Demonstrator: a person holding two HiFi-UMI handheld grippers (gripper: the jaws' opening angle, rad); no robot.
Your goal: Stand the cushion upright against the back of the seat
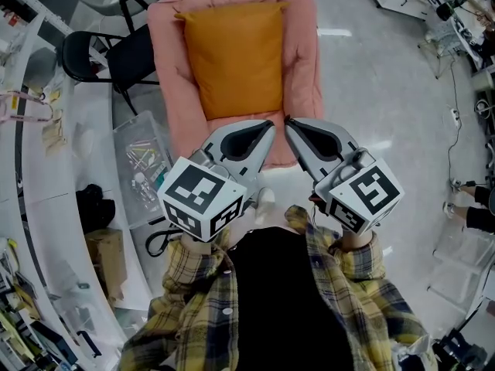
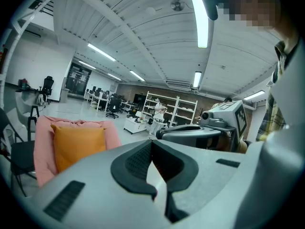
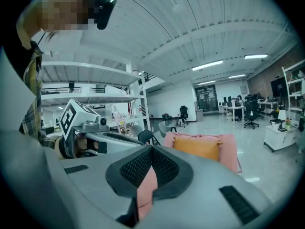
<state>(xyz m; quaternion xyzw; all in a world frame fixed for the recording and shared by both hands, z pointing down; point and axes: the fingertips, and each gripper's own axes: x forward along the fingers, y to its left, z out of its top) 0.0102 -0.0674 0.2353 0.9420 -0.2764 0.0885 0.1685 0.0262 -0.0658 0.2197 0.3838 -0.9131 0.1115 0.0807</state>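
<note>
orange cushion [image 1: 233,56]: upright against the pink seat [image 1: 305,68] back; task looks done
left gripper [image 1: 270,124]: jaws closed, empty
right gripper [image 1: 288,121]: jaws closed, empty

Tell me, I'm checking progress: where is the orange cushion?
In the head view it is top centre: the orange cushion rests on the pink seat, with a black chair at its left.

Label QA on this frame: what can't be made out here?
- Head view: front edge of the pink seat, hidden behind the left tongs and right tongs.
- Both gripper views: bottom edge of the orange cushion, hidden behind that view's own tongs, so its footing is unseen there.
- Head view: contents of the clear bin, too small to name.
- Head view: seat frame, covered by the pink padding.
</note>
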